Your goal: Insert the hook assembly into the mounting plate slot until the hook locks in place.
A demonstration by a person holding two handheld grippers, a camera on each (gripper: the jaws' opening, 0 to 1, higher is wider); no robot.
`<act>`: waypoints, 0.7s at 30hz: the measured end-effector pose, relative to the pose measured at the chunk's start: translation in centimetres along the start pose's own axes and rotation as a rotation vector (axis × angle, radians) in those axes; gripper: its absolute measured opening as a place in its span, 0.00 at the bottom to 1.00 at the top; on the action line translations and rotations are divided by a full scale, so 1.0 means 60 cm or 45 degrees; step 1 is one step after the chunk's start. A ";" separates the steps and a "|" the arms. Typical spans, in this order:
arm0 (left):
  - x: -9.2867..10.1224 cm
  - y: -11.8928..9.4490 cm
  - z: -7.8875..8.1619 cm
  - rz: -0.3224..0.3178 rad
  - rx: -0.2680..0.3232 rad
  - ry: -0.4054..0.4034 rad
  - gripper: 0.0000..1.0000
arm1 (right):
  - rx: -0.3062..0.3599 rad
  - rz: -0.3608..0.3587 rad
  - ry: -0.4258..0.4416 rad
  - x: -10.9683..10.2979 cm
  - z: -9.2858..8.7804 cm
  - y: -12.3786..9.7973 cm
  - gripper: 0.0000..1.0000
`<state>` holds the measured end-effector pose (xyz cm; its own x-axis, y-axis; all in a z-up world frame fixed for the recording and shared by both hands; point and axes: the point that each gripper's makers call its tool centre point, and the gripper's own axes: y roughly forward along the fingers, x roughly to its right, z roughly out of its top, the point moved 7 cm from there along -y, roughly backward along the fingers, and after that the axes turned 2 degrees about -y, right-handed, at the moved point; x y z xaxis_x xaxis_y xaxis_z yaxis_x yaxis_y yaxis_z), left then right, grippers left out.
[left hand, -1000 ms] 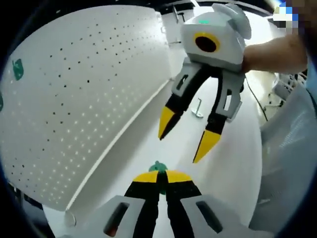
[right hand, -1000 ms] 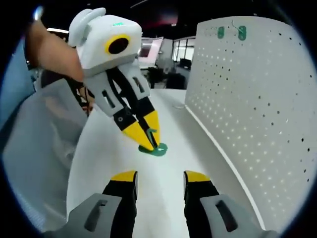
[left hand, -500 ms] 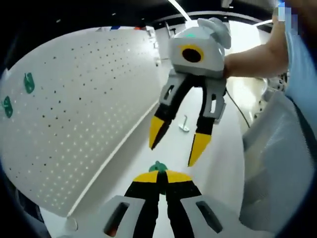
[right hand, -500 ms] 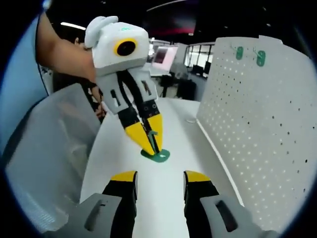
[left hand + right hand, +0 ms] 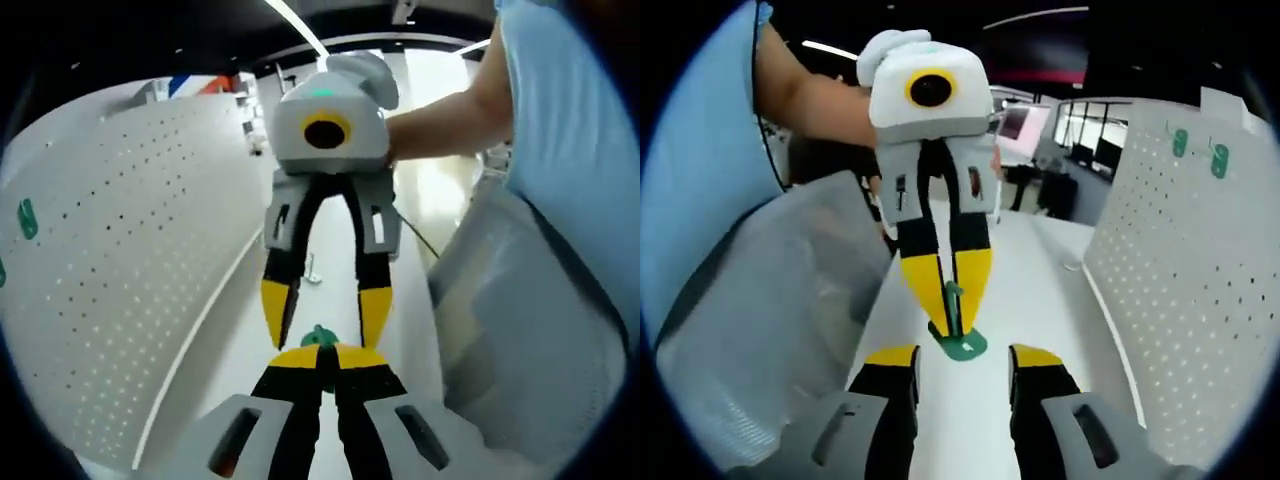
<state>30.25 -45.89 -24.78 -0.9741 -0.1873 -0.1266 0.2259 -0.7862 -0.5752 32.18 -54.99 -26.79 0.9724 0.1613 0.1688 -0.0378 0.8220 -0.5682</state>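
In the left gripper view my left gripper (image 5: 325, 358) is shut on the green hook assembly (image 5: 320, 335), whose tip pokes out above the jaws. In the right gripper view the left gripper (image 5: 952, 305) points down at me and pinches the assembly's thin stem, with the green base (image 5: 966, 346) hanging below its tips. My right gripper (image 5: 962, 362) stands open just short of that base, and it faces the left one head on as the right gripper (image 5: 324, 310). The white perforated mounting plate (image 5: 1180, 290) stands upright beside the table, also seen as the mounting plate (image 5: 110, 260).
Two green hooks (image 5: 1198, 152) hang high on the plate; another green hook (image 5: 27, 218) sits at its far edge. A small metal hook (image 5: 312, 268) stands on the white table (image 5: 1040, 270). A grey mesh chair back (image 5: 770, 320) and a person's arm (image 5: 450, 105) flank the table.
The two grippers have swung round to face each other squarely and come closer. The green assembly now hangs right in front of my open right jaws. Both cameras shifted.
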 end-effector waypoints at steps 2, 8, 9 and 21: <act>0.006 -0.002 0.004 -0.034 0.004 0.019 0.03 | 0.002 0.035 -0.012 -0.007 0.001 0.002 0.33; 0.020 -0.003 0.012 -0.109 -0.004 0.052 0.03 | 0.020 0.111 -0.025 -0.025 0.005 0.002 0.29; 0.021 -0.003 0.012 -0.113 -0.005 0.056 0.03 | 0.022 0.124 -0.033 -0.028 0.006 0.002 0.28; 0.033 0.001 0.017 -0.168 -0.003 0.074 0.03 | 0.019 0.160 -0.050 -0.036 0.011 0.001 0.22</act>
<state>28.36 -46.92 -24.23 -0.9942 -0.0478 -0.0961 0.0957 -0.8005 -0.5916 29.91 -54.91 -26.66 0.9499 0.2847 0.1289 -0.1624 0.8021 -0.5747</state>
